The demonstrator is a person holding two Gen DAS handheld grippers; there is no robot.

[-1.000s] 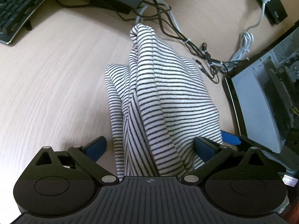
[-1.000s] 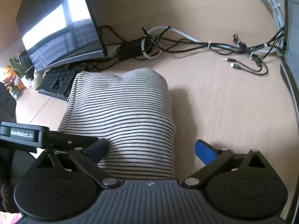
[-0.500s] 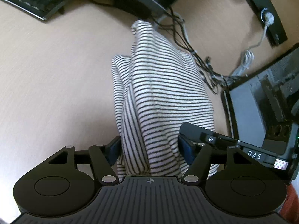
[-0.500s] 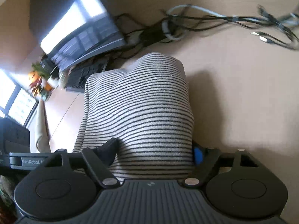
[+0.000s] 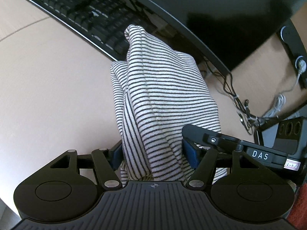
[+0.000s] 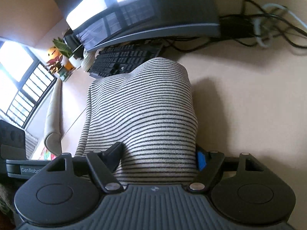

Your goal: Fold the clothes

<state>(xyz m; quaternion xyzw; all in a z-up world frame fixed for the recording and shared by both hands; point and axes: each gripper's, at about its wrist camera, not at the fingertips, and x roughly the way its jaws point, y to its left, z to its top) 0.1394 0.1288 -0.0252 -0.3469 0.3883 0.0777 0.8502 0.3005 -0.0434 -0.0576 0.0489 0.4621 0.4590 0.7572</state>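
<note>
Pinching the striped knit garment [image 5: 165, 103] between their fingers, the left gripper [image 5: 153, 153] and right gripper [image 6: 159, 157] hold its near edge bunched, cloth draping ahead toward the bench [image 5: 48, 95]. Soft, light and limp, it likely wants edge holds.

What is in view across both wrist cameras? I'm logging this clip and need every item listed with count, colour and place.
Striped knit garment: one, cream with black stripes, bunched, hanging between both grippers.
Black keyboard: one, on the desk behind the garment.
Dark curved monitor: one, above the keyboard.
Tangled cables: several, black and white, beside the monitor.
Beige wooden desk: one, beneath everything.
Small potted plant: one, green, near the window.
Left gripper: black, blue pads, shut on the garment.
Right gripper: black, blue pads, shut on the garment.
</note>
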